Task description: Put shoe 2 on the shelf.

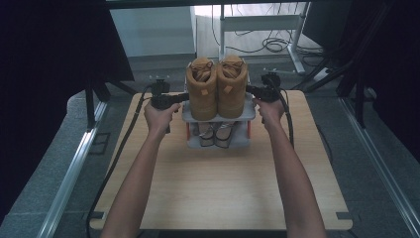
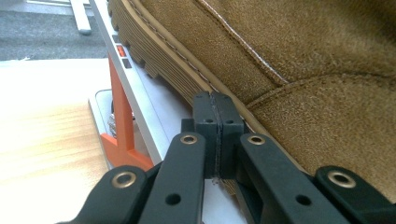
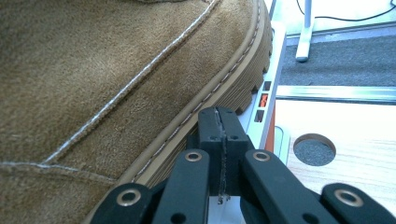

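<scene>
The two tan boots (image 1: 216,87) stand side by side on the top tier of a small grey shoe rack (image 1: 218,134) at the counter's (image 1: 218,188) far middle. Left tongs (image 2: 216,133) and right tongs (image 3: 220,140) are pressed together, empty, against each outer sole. An uneven push could tip a boot or skid the light rack

Both tools (image 1: 184,97) (image 1: 250,90) flank boots (image 1: 216,87) on rack (image 1: 218,115).
</scene>
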`<state>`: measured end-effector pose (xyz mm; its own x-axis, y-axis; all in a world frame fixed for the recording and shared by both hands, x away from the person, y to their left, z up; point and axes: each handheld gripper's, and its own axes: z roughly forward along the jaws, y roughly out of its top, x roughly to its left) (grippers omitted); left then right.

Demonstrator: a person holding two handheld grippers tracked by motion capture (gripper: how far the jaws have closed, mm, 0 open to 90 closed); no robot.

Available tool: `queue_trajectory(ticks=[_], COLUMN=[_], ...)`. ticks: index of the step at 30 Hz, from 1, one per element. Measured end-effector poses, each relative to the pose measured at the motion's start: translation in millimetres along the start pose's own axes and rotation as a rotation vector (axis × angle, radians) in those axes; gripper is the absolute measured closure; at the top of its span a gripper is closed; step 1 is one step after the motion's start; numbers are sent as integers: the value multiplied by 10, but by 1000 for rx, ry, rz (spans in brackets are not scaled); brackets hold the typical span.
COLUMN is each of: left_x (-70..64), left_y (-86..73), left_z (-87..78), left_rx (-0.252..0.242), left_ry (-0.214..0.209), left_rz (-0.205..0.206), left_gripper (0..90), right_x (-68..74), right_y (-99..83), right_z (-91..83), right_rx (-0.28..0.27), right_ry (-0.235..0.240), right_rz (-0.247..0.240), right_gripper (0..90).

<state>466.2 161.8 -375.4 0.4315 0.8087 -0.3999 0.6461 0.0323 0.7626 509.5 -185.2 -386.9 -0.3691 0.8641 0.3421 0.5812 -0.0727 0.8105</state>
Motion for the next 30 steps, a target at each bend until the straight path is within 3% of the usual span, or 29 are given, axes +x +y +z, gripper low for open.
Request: queue_trajectory(ticks=[5,16,30], left_x=[17,72,173], left_y=[-11,-73,-280], left_z=[-7,-169,-490], left_rx=[-5,-32,-69], left_ry=[-8,6,-7], left_rz=[6,3,1], left_gripper=[895,890,848], right_x=[-29,-36,-25], right_y=[-21,-113,-278], right_z=[-40,-300,-657], right_rx=[-9,-59,-98], right_ry=[40,94,148], right_rz=[27,33,32], right_gripper=[898,897,876])
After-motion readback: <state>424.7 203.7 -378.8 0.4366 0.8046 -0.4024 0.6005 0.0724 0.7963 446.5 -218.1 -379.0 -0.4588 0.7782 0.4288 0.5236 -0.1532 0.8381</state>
